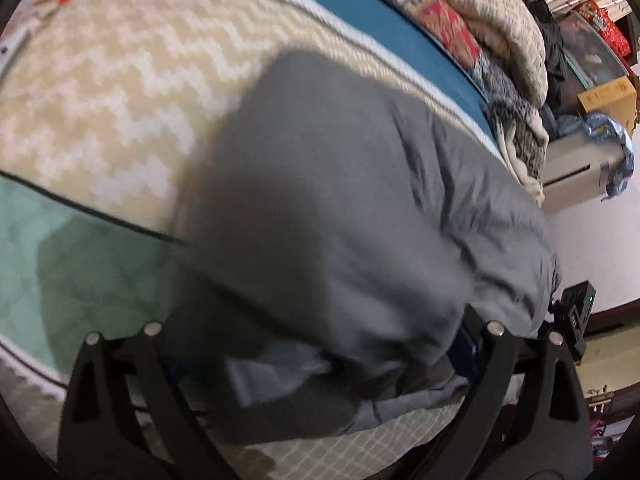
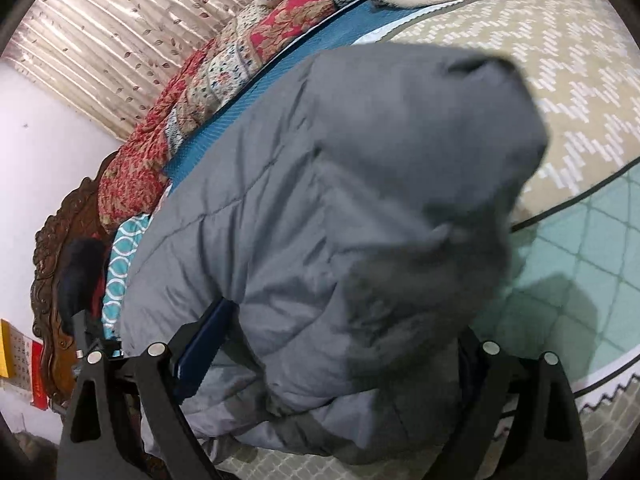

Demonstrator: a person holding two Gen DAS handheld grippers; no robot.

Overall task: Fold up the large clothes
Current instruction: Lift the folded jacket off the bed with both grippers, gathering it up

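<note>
A grey padded jacket (image 1: 340,200) lies bunched on the bed, one blurred fold bulging up close to the lens. In the left wrist view my left gripper (image 1: 320,344) stands wide open, and the jacket's near edge lies loosely between its black fingers (image 1: 120,360). In the right wrist view the same jacket (image 2: 340,200) fills the middle. My right gripper (image 2: 324,356) is open too. The padded cloth sits between its fingers (image 2: 500,364), and a blue pad shows bare on the left one. The fingertips are hidden under the cloth.
The jacket rests on a beige zigzag blanket (image 1: 100,100) beside a mint green quilt (image 2: 580,260). A blue sheet (image 1: 380,20) and heaped patterned quilts (image 2: 160,140) line the far side. A carved wooden headboard (image 2: 52,240) and a cardboard box (image 1: 608,96) stand beyond the bed.
</note>
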